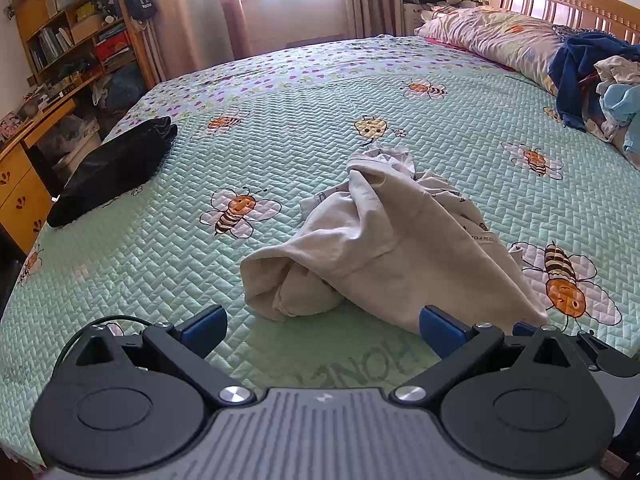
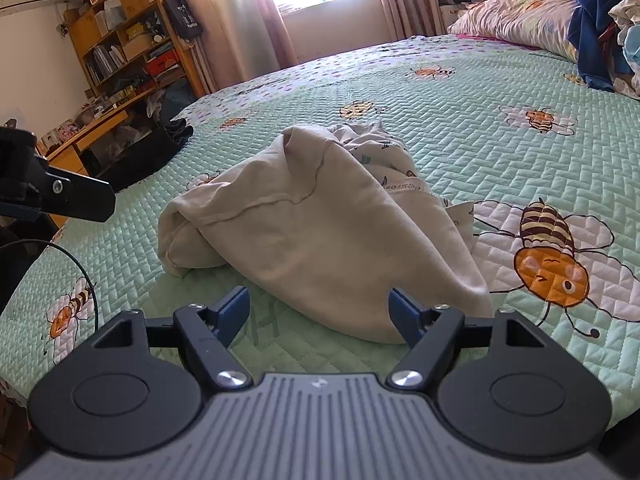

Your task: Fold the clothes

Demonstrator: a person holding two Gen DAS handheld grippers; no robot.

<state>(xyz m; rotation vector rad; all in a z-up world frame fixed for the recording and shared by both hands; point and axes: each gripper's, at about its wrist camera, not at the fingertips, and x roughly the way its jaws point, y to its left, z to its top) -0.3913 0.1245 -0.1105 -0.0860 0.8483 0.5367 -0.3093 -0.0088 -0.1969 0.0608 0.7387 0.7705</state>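
Observation:
A crumpled beige garment lies in a heap on the green bee-print bedspread, with a white printed piece bunched at its far side. My left gripper is open and empty, just short of the heap's near edge. In the right wrist view the same garment lies straight ahead. My right gripper is open and empty, its right fingertip close to the garment's near corner. Part of the left gripper shows at the left edge of the right wrist view.
A folded black garment lies at the bed's left edge. A pile of blue and light clothes sits at the far right by the pillow and wooden headboard. Bookshelf and desk stand left of the bed.

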